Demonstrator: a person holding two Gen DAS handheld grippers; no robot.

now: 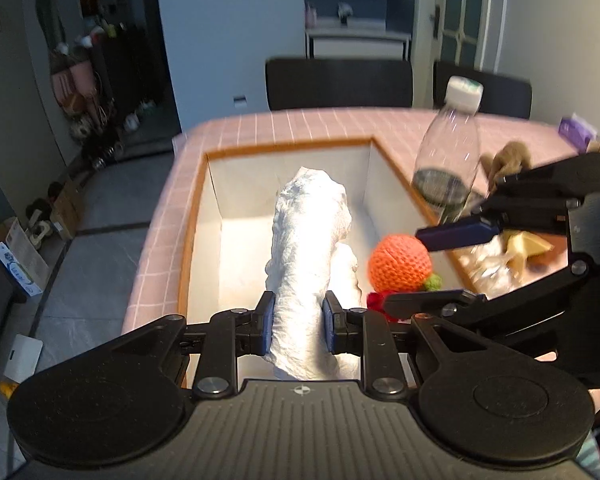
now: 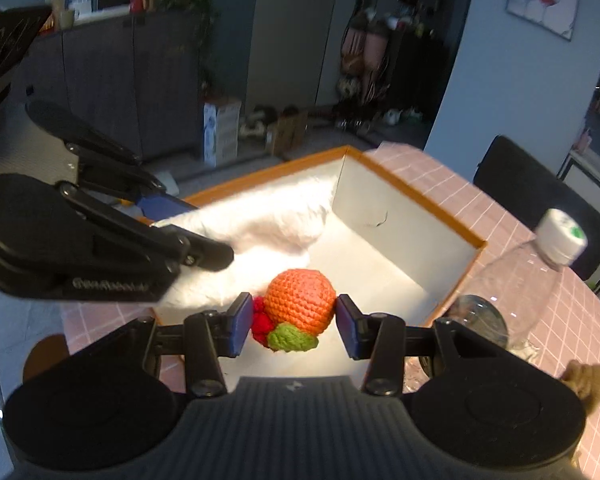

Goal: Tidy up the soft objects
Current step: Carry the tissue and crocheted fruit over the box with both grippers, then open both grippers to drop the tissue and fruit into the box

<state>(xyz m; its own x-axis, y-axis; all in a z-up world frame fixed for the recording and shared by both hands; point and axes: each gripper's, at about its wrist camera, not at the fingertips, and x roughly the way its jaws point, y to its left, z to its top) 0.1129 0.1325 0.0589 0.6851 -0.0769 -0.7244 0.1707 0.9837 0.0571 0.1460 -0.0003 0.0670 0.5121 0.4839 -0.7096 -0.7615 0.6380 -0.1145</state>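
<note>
Now, on my left, my left tongs (image 1: 299,318) are clamped on a white crumpled cloth (image 1: 308,240), their blue pads pressing both of its sides. The cloth juts forward over a white box with an orange rim (image 1: 284,149). The box sits on a table with a pink checked cover (image 1: 284,122).

To the right of the cloth, my right tongs (image 2: 292,322) grip a crocheted orange ball (image 2: 302,300) with red and green knitted bits on its underside. The ball hangs over the inside of the box, near the cloth.

Further right, outside the box wall, a clear plastic bottle with a white cap (image 1: 450,160) stands on the table. Just beyond it lies a brown fuzzy toy (image 1: 508,160), and near the right tongs lies something yellow (image 1: 528,246), too blurred to identify.
</note>
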